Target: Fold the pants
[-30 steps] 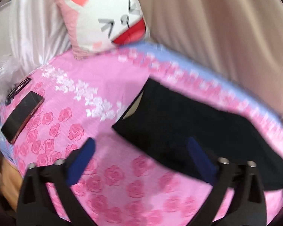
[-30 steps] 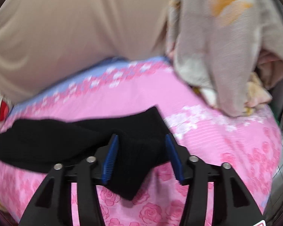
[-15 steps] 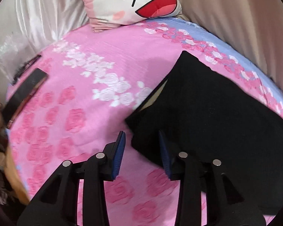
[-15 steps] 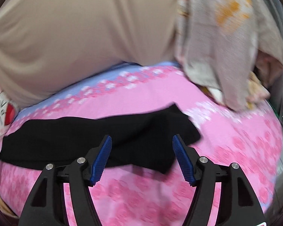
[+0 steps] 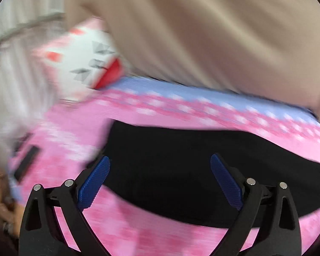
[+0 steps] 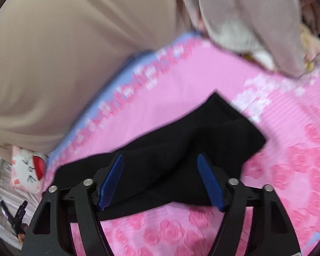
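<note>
On the bed (image 5: 151,111), a pink sheet (image 6: 202,68) printed with roses and edged in a blue band covered the whole surface. At far left in the left view, pale satin fabric (image 5: 17,74) hung blurred, and a dark flat object (image 5: 25,164) lay on the sheet near the bed's edge; motion blur kept it from being identified. A white and pink cat-face pillow (image 5: 89,64) sat at the head, against a beige curtain (image 5: 213,32) that filled the back of both views.

The pants (image 5: 192,170), black, lay flat on the sheet in a long band, their far right end cut off by the lens rim. The left tool (image 5: 160,181) hovered over their near edge with its blue pads (image 5: 93,185) wide apart, gripping nothing.

In the right view the pillow (image 6: 28,166) showed small at far left, with a dark clip-like thing (image 6: 15,215) below it, hard to make out. The pants (image 6: 181,147) ran diagonally, one end rumpled toward the right. The right tool (image 6: 160,181) was spread apart above them, the cloth between its pads (image 6: 111,181) but unclamped. At upper right, a heap of pale clothes (image 6: 256,21) rested on the bed's corner.
</note>
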Available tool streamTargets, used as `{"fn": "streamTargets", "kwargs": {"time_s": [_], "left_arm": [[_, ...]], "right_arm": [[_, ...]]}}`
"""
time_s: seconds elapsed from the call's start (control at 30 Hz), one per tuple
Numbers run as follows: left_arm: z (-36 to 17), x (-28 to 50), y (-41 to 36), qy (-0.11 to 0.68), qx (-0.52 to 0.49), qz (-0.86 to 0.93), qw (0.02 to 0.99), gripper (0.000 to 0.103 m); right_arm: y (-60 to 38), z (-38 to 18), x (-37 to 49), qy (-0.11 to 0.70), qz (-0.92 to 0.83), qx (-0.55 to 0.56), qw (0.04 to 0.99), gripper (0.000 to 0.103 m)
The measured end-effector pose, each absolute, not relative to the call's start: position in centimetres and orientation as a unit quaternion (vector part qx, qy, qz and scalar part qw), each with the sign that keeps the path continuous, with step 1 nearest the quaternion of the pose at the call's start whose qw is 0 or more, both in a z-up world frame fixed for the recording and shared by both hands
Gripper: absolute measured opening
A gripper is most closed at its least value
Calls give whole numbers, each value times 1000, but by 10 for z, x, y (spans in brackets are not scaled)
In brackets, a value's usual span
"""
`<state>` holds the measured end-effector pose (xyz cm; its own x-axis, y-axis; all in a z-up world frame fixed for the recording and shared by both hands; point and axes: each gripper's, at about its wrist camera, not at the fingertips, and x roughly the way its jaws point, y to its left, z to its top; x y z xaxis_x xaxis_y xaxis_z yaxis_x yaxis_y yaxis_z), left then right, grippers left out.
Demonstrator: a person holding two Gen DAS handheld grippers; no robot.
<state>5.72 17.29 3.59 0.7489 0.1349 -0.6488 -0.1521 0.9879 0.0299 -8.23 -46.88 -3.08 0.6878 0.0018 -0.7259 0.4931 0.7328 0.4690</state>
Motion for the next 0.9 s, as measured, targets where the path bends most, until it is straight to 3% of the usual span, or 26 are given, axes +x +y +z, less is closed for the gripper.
{"fn": "streamTargets", "kwargs": {"time_s": [0.03, 0.1, 0.23, 0.3, 0.43, 0.5, 0.6, 0.67, 0.7, 0.73, 0.9], "left_arm": [[29, 62, 159, 359, -10, 60, 931, 93], [17, 70, 138, 379, -5, 41, 924, 93], [12, 67, 130, 373, 15, 43, 927, 93], [5, 63, 132, 376, 28, 53, 925, 93], [-22, 74, 141, 418, 19, 54, 907, 93], [-30, 78, 148, 434, 7, 55, 899, 93], [-34, 80, 162, 436, -2, 71, 897, 93], [-35, 80, 172, 436, -10, 81, 896, 93], [-35, 79, 180, 435, -16, 87, 896, 93], [-36, 79, 187, 437, -23, 91, 895, 93], [-38, 74, 231, 434, -57, 138, 888, 94]], "right_arm": [[-470, -40, -69, 386, -152, 328, 849, 5], [-475, -44, -48, 393, -174, 313, 847, 4], [-446, 42, -80, 250, -101, 273, 923, 4], [-443, 51, -100, 226, -105, 261, 932, 4], [-483, -40, -105, 321, -161, 326, 875, 5], [-492, -81, -113, 350, -171, 370, 843, 9], [-488, -81, -129, 314, -170, 382, 853, 20], [-487, -76, -132, 303, -180, 374, 858, 39], [-486, -72, -132, 300, -185, 370, 859, 55], [-485, -69, -130, 299, -187, 366, 861, 61], [-497, -61, -112, 290, -186, 350, 871, 61]]}}
